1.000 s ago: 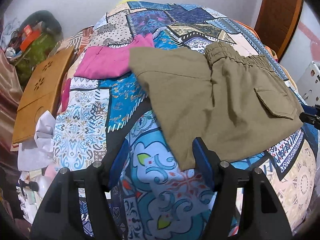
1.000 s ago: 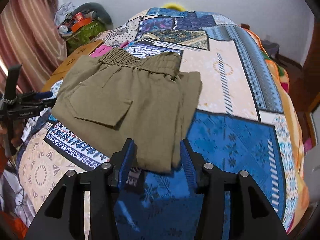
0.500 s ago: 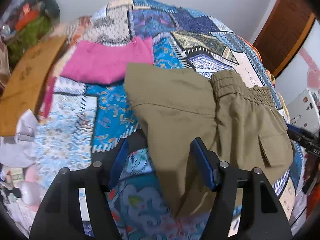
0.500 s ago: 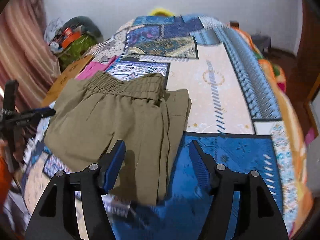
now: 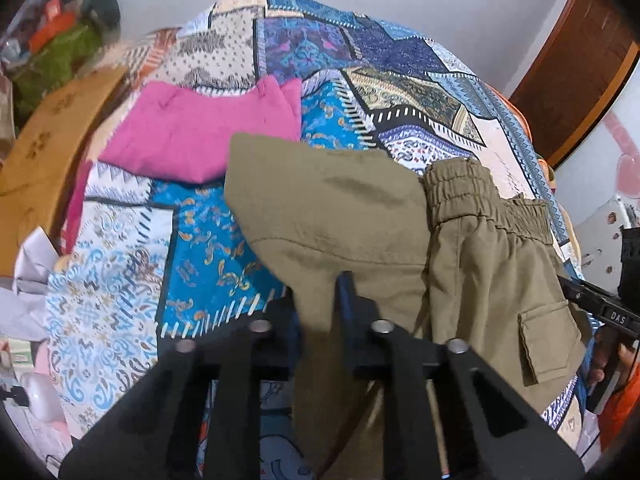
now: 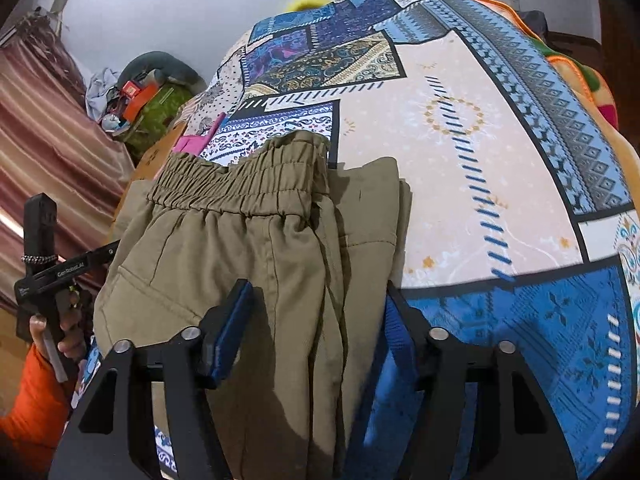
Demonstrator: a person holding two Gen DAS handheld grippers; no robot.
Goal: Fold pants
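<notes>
Olive pants (image 5: 480, 272) with an elastic waistband and a flap pocket lie folded on the patterned bedspread (image 5: 120, 280). My left gripper (image 5: 320, 312) is at their near left edge; its jaws are closing and pinch a lifted fold of the olive cloth. In the right wrist view the pants (image 6: 240, 248) run up from the bottom, waistband at the far end. My right gripper (image 6: 312, 320) straddles their near right edge. Its jaws are closing, with the layered cloth between them and gaps still showing beside the pads.
Folded pink clothing (image 5: 200, 140) lies beyond the pants on the left. A wooden board (image 5: 44, 148) and clutter stand beside the bed's left side. A hand in an orange sleeve (image 6: 32, 400) holds the left tool. Bare bedspread (image 6: 480, 160) stretches to the right.
Both grippers moved forward over the pants' near edge. The left jaws went from wide apart to pinched on the cloth, and its edge rose. The right jaws narrowed a little.
</notes>
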